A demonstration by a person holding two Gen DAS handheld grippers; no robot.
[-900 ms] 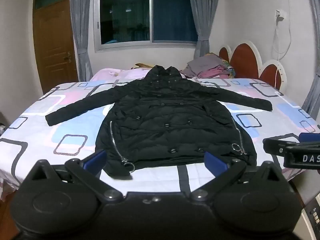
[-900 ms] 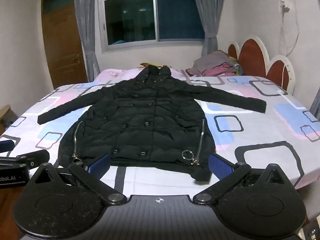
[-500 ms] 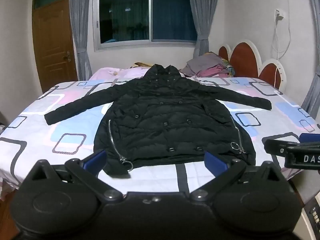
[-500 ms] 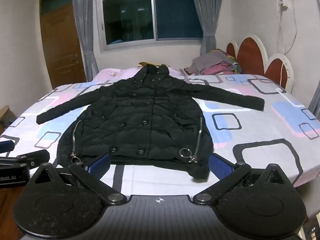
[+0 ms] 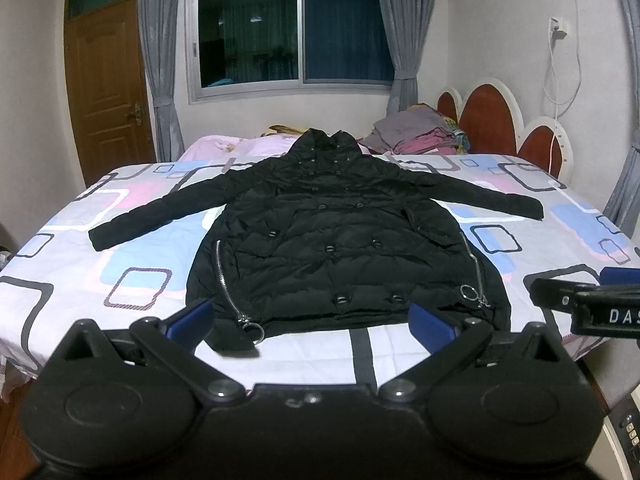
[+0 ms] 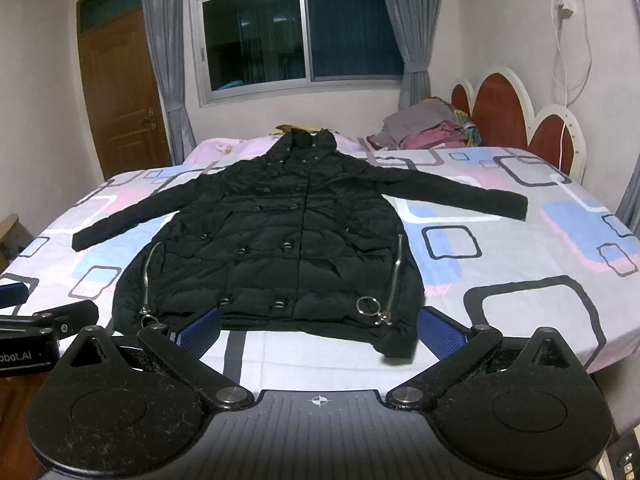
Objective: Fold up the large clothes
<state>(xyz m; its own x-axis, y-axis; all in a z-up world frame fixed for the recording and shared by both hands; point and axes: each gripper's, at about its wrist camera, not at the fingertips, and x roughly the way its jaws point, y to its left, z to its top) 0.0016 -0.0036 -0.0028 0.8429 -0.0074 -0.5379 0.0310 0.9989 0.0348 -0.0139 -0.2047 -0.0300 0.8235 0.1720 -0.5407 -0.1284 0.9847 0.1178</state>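
The black puffer coat [image 5: 340, 240] lay spread flat on the bed [image 5: 60, 264], both the left gripper [image 5: 312, 316] and right gripper [image 6: 318, 324] held wide apart and empty near its hem, where slippery padding could bunch or slip.

"DAS" on right claw [image 5: 600, 312]; "bot.AI" on left claw [image 6: 24, 354]

Bare bedsheet [image 5: 120, 256] flanks coat [image 5: 340, 248]; clothes pile [image 5: 416, 136] beyond.
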